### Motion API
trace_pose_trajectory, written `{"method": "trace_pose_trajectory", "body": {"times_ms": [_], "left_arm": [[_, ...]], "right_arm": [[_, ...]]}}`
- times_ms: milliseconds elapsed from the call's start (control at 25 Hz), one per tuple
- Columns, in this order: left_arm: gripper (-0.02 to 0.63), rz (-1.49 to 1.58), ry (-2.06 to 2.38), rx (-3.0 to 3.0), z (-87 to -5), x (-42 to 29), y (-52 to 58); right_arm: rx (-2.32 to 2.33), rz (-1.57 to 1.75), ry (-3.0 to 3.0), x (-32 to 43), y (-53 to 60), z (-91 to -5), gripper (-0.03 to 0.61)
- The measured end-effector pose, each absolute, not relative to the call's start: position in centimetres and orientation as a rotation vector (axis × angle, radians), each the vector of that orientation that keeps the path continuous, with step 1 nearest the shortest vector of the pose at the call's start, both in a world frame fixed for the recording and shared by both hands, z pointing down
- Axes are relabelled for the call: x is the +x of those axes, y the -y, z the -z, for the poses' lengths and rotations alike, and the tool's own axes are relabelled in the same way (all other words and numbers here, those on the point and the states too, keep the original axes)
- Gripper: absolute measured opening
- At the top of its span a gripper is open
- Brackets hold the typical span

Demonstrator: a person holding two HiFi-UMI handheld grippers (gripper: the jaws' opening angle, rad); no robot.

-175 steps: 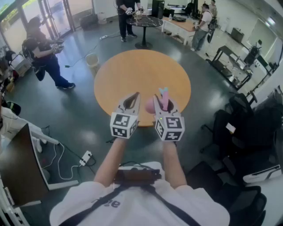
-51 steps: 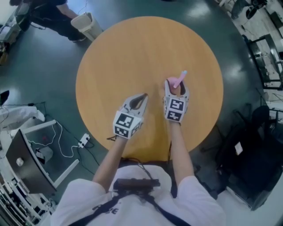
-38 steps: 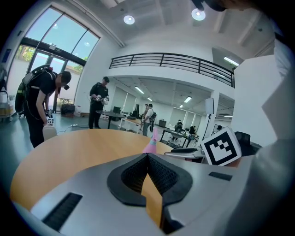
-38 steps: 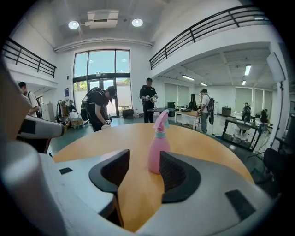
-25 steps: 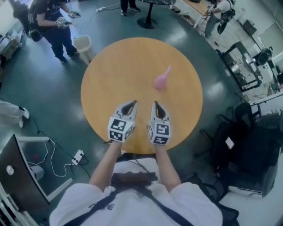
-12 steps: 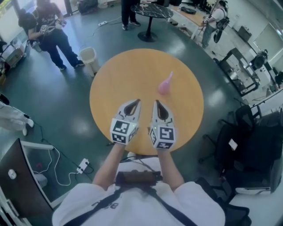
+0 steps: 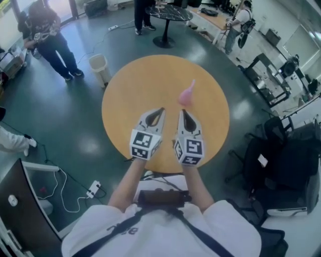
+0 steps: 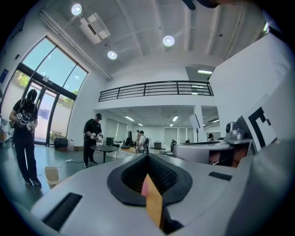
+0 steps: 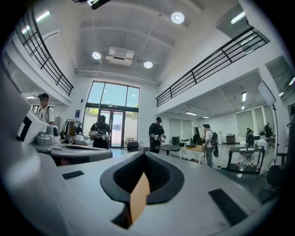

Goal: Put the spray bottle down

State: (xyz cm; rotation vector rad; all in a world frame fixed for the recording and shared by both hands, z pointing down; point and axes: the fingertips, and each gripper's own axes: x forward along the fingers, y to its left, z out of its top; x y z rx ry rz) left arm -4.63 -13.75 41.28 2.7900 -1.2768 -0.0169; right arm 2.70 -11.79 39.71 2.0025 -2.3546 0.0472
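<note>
The pink spray bottle stands by itself on the round wooden table, right of the table's middle. Both grippers hover side by side over the table's near edge, pointing level toward the bottle and well short of it. My left gripper is shut with nothing in it, and so is my right gripper. In the left gripper view the left gripper shows only a thin orange and pink sliver through its closed jaws. In the right gripper view the right gripper shows an orange sliver of table.
A pale waste bin stands on the floor at the table's far left. Black office chairs crowd the right side. A small dark round table and several people stand farther back. A power strip lies on the floor at the left.
The right gripper held the pink bottle earlier, set it on the table and let go. Both grippers have drawn back to the near edge and risen in the last second.
</note>
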Motion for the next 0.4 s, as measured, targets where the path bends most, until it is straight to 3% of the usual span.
{"method": "trace_pose_trajectory", "body": {"times_ms": [400], "left_arm": [[0.011,0.027,1.256,2.795,-41.07,-3.65,13.74]], "right_arm": [[2.024,-0.045,2.318,3.85,11.42,-39.69,0.018]]}}
